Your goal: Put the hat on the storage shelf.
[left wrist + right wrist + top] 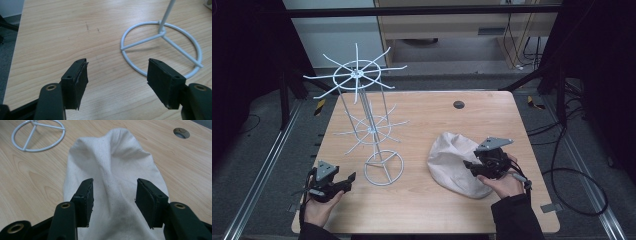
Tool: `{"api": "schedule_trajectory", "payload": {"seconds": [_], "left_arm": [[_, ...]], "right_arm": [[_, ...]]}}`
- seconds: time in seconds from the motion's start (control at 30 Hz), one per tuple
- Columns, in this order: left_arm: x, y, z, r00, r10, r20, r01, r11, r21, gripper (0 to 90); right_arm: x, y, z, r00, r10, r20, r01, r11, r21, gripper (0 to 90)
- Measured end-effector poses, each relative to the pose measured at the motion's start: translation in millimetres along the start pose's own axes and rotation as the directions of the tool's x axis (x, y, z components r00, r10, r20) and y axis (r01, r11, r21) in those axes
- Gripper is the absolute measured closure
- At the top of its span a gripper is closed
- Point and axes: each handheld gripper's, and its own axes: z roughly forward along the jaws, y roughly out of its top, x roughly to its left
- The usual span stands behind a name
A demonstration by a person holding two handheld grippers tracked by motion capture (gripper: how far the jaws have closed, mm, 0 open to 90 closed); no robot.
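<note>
A cream cloth (452, 160) lies crumpled on the right half of the wooden table (427, 125). My right gripper (473, 166) hovers over its near right part, jaws open on either side of a raised fold of the cloth (115, 177), nothing pinched. A white wire rack (362, 100) with two tiers of spokes stands left of centre on a ring base (383, 168). My left gripper (346, 181) is open near the table's front left corner, just left of the ring base (162, 47), with bare wood between its jaws.
A round cable hole (458, 104) sits in the table near the far edge, also seen as the hole (181, 132) beyond the cloth. Metal rails (267, 160) run along the floor on both sides, and cables (572, 175) lie on the floor to the right.
</note>
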Motion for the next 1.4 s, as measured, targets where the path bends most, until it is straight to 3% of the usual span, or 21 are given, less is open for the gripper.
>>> {"api": "schedule_trajectory", "payload": {"seconds": [0.4,0.83,1.03,1.23,1.4], "left_arm": [[15.2,-4.2,2.8,0.9989,-0.028,-0.038,0.029,0.9994,0.021,32.3],[15.2,-4.8,4.8,0.9991,-0.033,-0.027,0.033,0.9989,0.034,33.1],[15.8,-5.0,4.9,0.9991,-0.034,-0.025,0.035,0.9987,0.037,33.8],[15.7,-5.3,6.0,0.9991,-0.035,-0.022,0.036,0.9984,0.044,34.4],[16.0,-4.9,5.2,0.9990,-0.041,-0.020,0.042,0.9983,0.041,34.6]], "right_arm": [[-1.7,9.7,29.4,0.9995,-0.019,-0.024,0.021,0.994,0.104,53.2],[-0.6,11.9,57.2,0.9991,-0.021,-0.036,0.027,0.982,0.186,71.7],[0.6,12.7,56.7,0.9989,-0.026,-0.038,0.033,0.982,0.187,86.3],[-0.8,12.9,50.8,0.9992,-0.019,-0.036,0.025,0.985,0.173,87.9],[-2.2,12.5,39.5,0.9994,-0.009,-0.033,0.013,0.992,0.125,88.1]]}}
